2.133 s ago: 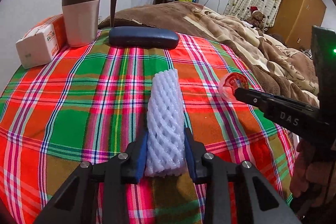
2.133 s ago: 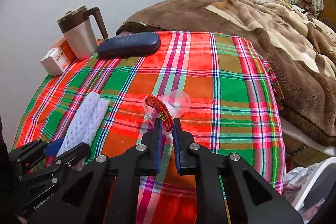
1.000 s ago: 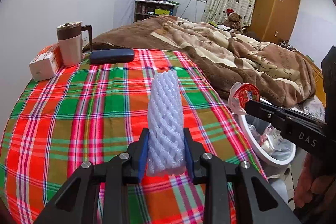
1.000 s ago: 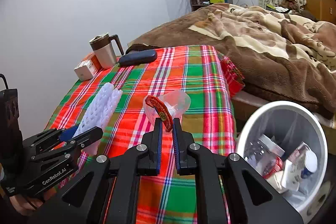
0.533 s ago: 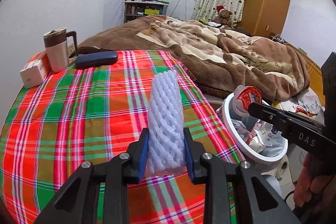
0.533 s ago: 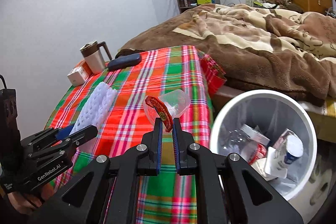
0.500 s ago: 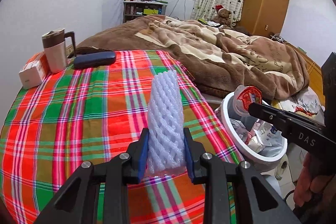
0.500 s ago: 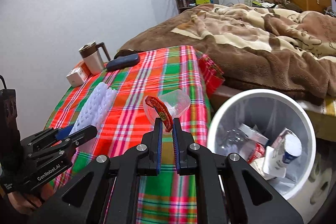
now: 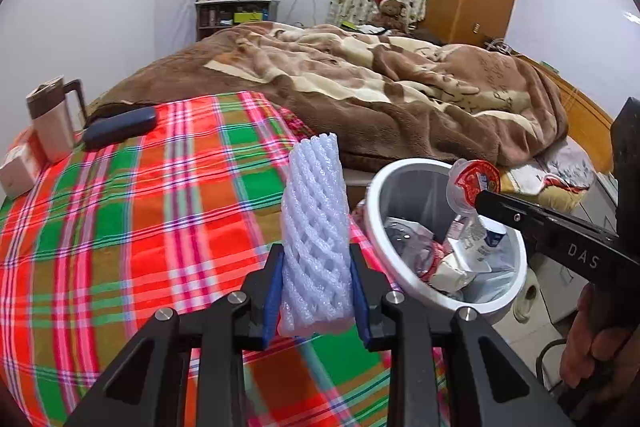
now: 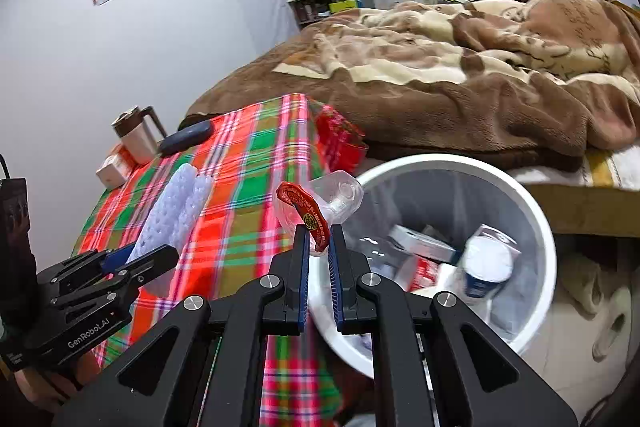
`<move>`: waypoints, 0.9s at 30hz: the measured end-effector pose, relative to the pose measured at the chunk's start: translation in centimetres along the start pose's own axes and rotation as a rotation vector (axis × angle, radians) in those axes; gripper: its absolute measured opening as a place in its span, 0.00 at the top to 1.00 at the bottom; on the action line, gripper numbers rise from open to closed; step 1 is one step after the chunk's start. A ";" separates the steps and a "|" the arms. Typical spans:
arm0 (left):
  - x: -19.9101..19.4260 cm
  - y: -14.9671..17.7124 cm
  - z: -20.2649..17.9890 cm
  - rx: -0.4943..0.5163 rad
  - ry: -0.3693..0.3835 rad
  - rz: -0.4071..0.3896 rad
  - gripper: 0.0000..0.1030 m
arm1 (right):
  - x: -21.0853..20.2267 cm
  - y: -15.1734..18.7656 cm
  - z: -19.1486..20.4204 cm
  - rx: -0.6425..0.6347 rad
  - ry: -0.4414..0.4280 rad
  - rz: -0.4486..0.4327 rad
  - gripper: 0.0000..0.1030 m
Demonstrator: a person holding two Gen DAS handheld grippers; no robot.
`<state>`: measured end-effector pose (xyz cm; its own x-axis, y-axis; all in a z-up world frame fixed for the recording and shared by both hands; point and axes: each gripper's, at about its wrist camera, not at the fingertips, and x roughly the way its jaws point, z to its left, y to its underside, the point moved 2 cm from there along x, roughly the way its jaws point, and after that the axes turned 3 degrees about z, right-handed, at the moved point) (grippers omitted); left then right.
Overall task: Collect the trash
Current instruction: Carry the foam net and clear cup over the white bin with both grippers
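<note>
My left gripper (image 9: pixel 316 291) is shut on a white foam fruit net (image 9: pixel 314 231) and holds it upright above the table's right edge; the net also shows in the right wrist view (image 10: pixel 176 211). My right gripper (image 10: pixel 318 251) is shut on a clear plastic cup with a red peeled lid (image 10: pixel 316 203), held over the near rim of the white trash bin (image 10: pixel 532 195). In the left wrist view the cup (image 9: pixel 472 183) hangs over the bin (image 9: pixel 380 211), which holds several pieces of trash.
The plaid-covered table (image 9: pixel 120 219) carries a lidded mug (image 9: pixel 52 119), a dark glasses case (image 9: pixel 120 127) and a tissue box (image 9: pixel 16 167) at its far left. A bed with a brown blanket (image 9: pixel 380 87) lies behind the bin.
Both grippers have swung right and away from the table with their loads. The bin has come closer, and the cup now hangs over its rim.
</note>
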<state>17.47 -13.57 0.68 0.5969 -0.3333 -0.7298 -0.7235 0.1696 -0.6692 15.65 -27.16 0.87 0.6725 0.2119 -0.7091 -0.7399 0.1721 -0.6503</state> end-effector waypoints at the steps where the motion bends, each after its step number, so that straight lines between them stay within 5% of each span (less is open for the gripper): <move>1: 0.3 -0.1 -0.4 0.004 0.008 0.002 0.70 | -0.1 0.0 -0.4 0.007 0.005 0.000 0.91; 27: 9.6 -0.5 -8.3 0.117 0.188 0.152 0.70 | 1.5 0.9 -7.9 0.135 0.106 0.070 0.91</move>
<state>20.74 -24.54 -4.80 0.4020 -0.4606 -0.7914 -0.7480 0.3332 -0.5739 16.14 -34.27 -2.92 0.6121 0.1267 -0.7806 -0.7755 0.2893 -0.5612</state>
